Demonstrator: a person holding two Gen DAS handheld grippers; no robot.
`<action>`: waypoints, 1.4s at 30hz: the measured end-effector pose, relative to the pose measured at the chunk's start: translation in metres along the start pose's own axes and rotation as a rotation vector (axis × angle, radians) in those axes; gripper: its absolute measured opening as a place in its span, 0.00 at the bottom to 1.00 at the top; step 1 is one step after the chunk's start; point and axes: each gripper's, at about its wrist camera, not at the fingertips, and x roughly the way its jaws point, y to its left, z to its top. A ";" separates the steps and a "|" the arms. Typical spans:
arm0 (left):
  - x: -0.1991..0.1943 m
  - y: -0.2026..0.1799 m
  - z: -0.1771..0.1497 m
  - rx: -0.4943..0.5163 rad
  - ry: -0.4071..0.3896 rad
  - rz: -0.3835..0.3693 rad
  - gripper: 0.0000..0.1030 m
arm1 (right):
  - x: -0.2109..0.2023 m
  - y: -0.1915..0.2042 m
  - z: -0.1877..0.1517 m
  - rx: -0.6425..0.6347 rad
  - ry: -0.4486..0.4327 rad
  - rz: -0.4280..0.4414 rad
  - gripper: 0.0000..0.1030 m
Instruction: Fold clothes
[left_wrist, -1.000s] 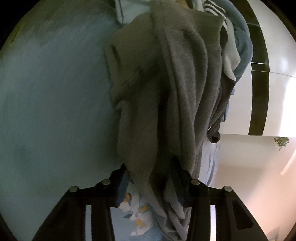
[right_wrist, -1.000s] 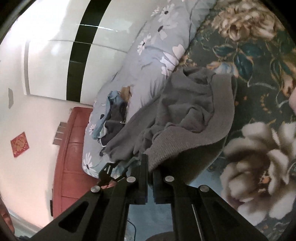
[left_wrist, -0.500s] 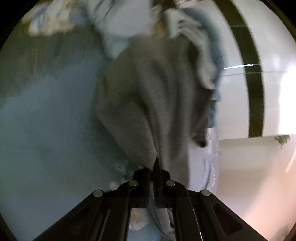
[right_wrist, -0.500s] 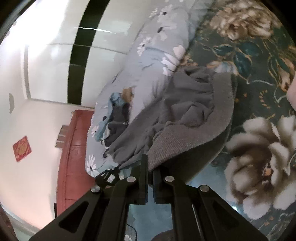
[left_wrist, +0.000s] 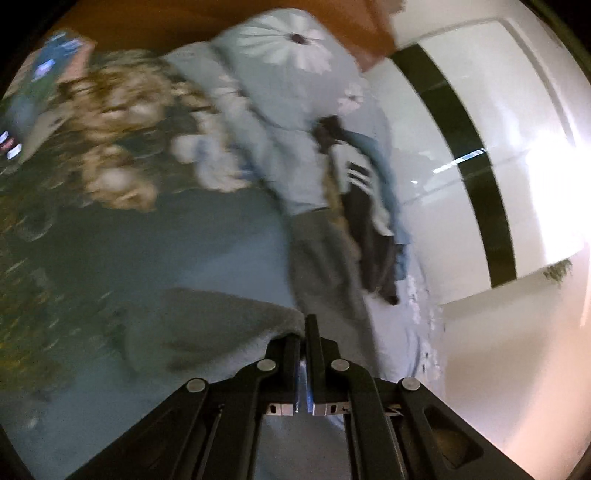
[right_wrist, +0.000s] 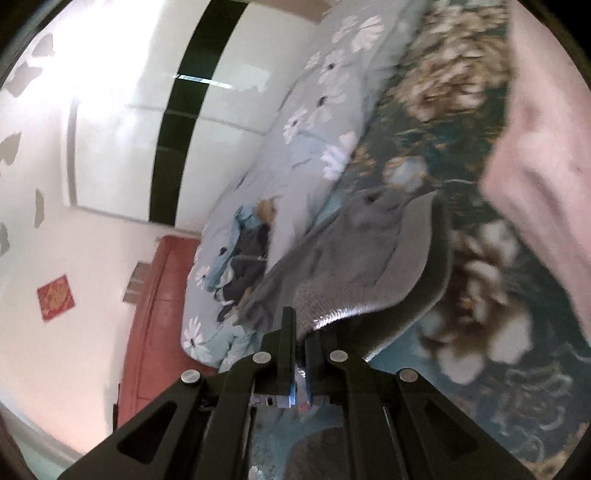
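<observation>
A grey knit sweater (right_wrist: 362, 258) hangs stretched between my two grippers above the floral bedspread (right_wrist: 461, 147). In the right wrist view my right gripper (right_wrist: 301, 325) is shut on its ribbed hem, and the cloth spreads away up and to the right. In the left wrist view my left gripper (left_wrist: 304, 332) is shut on another edge of the same grey sweater (left_wrist: 221, 325). One band of it runs up from the fingertips towards the clothes pile (left_wrist: 358, 199). The left view is blurred by motion.
A heap of dark, blue and striped clothes (right_wrist: 247, 258) lies on the light blue daisy quilt (right_wrist: 314, 110). A pink garment (right_wrist: 535, 166) lies at the right. A red headboard (right_wrist: 159, 314) and a white wardrobe with a black stripe (right_wrist: 177, 110) stand beyond the bed.
My left gripper has shut on the grey sweater and swung up and away, pulling the bunched cloth out. My right gripper has risen a little with the hem still in it.
</observation>
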 end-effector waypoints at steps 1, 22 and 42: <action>0.000 0.009 -0.002 -0.011 0.005 0.026 0.02 | -0.002 -0.005 0.000 0.013 -0.001 -0.011 0.04; 0.017 0.093 0.012 -0.044 0.173 0.222 0.60 | 0.028 -0.048 0.007 0.095 0.050 -0.261 0.06; 0.072 0.048 -0.089 0.607 0.401 0.371 0.61 | 0.067 -0.030 -0.019 0.092 0.114 -0.393 0.06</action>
